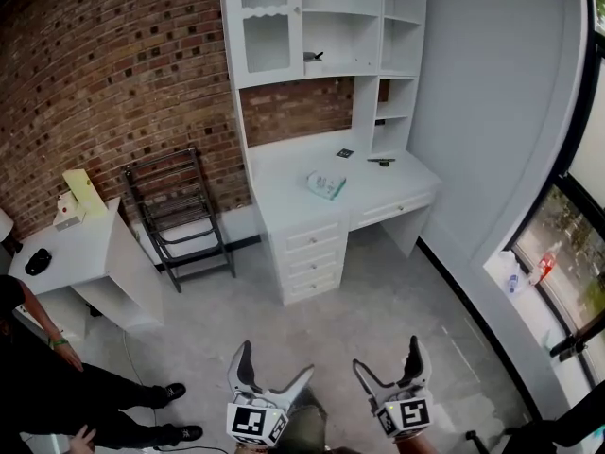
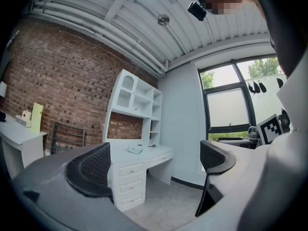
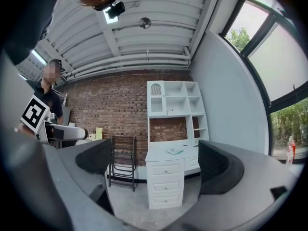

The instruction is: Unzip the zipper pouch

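A pale green zipper pouch (image 1: 326,184) lies flat on the white desk (image 1: 284,173) across the room; it also shows small in the left gripper view as the pouch (image 2: 135,149) and in the right gripper view as the pouch (image 3: 174,151). My left gripper (image 1: 276,366) and right gripper (image 1: 388,361) hover low in the head view, far from the desk, side by side and pointing toward it. Both stand open with nothing between the jaws.
The desk has a drawer stack (image 1: 308,258) and a white hutch (image 1: 312,26) above. A black metal rack (image 1: 180,216) leans on the brick wall. A small white table (image 1: 80,253) stands at left, with a person's legs (image 1: 104,400) near it. Windows (image 1: 567,244) line the right.
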The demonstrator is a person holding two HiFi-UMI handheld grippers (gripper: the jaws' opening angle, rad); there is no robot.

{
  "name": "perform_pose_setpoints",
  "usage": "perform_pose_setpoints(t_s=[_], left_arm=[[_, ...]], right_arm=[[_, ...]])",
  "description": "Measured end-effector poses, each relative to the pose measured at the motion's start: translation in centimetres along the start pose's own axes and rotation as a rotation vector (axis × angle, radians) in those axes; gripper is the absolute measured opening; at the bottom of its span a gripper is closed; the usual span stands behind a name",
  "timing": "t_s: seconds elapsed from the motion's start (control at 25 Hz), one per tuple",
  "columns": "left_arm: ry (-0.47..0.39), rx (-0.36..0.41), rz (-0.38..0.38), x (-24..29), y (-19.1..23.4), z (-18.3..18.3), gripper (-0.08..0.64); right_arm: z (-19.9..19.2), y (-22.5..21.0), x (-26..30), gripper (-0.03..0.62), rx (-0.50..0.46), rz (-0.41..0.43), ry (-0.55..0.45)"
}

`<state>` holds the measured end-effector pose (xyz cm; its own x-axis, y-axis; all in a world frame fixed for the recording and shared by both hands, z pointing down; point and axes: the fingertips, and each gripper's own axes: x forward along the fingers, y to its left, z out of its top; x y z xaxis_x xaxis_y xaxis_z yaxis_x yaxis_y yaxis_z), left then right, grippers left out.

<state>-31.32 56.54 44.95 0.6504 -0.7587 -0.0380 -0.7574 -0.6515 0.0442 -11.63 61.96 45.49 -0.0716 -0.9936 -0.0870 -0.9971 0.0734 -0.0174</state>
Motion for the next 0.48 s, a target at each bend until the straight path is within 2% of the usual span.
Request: perform_pose_setpoints(t_s=[0.12, 0.24, 0.36, 0.48], left_arm=[[0.008, 0.002, 0.011, 2.8, 1.4, -0.9, 0.568], [0.012, -0.007, 0.009, 6.8, 3.4, -1.7, 0.568], [0.008, 0.003, 0.003, 12.3, 6.0, -1.8, 0.568], [0.005, 0.010, -0.003, 18.4, 9.2, -1.3, 0.568]], right_arm=[[-0.8, -1.1, 2.8, 0.561, 0.003, 0.007, 0.011], [-1.7, -3.6, 6.6, 0.562, 0.015, -0.021, -0.016], [-1.5, -6.0, 11.6, 0.561, 0.018, -0.033, -0.029], [-1.8, -8.7, 17.2, 0.561, 0.036, -0.060, 0.002]])
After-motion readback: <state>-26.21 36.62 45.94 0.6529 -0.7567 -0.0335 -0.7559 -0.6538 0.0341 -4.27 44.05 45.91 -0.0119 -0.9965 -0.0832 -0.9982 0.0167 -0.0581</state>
